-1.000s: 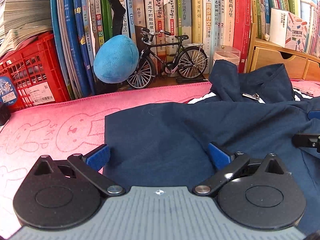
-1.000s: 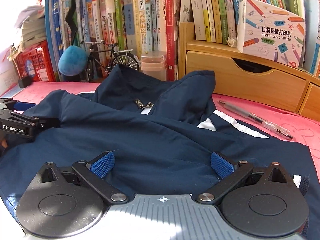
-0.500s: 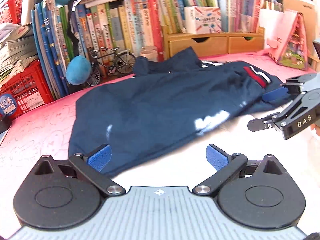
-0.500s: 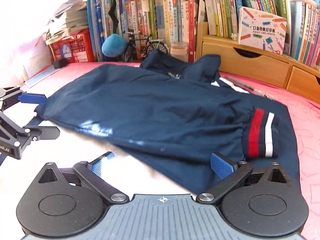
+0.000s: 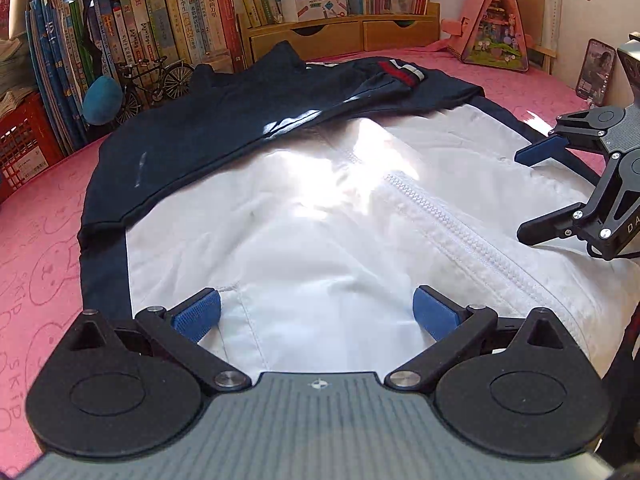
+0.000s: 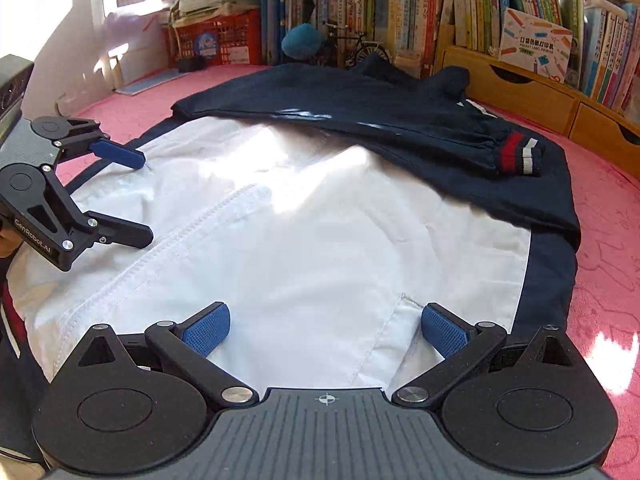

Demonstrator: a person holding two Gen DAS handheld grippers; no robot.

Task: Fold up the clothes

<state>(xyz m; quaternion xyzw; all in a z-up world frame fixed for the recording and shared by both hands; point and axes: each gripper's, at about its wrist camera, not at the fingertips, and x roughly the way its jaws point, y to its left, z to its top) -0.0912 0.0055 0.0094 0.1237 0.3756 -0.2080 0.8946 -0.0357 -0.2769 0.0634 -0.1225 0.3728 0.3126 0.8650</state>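
Observation:
A navy and white zip jacket [image 5: 312, 216] [image 6: 320, 240] lies flat on the pink mat [image 5: 44, 208]. Its navy upper part is at the far side, with a sleeve laid across it; the red and white striped cuff [image 5: 400, 72] [image 6: 520, 154] points right. The white lower panel with the zipper [image 5: 440, 216] fills the near side. My left gripper [image 5: 316, 314] [image 6: 140, 200] hovers open over the white hem, left of the zipper. My right gripper [image 6: 325, 328] [image 5: 528, 196] is open over the hem's right part. Neither holds cloth.
Rows of books [image 5: 168, 28] line the back, with a red crate [image 5: 24, 140], a blue plush [image 5: 102, 100] and a model bicycle [image 5: 156, 80] in front. Wooden drawers [image 6: 520, 88] stand back right. A pink toy house [image 5: 492, 28] and a phone [image 5: 596, 72] sit at far right.
Both grippers have drawn back from low over the navy cloth toward the near hem. The white lower half of the jacket has come into view. Both stayed open.

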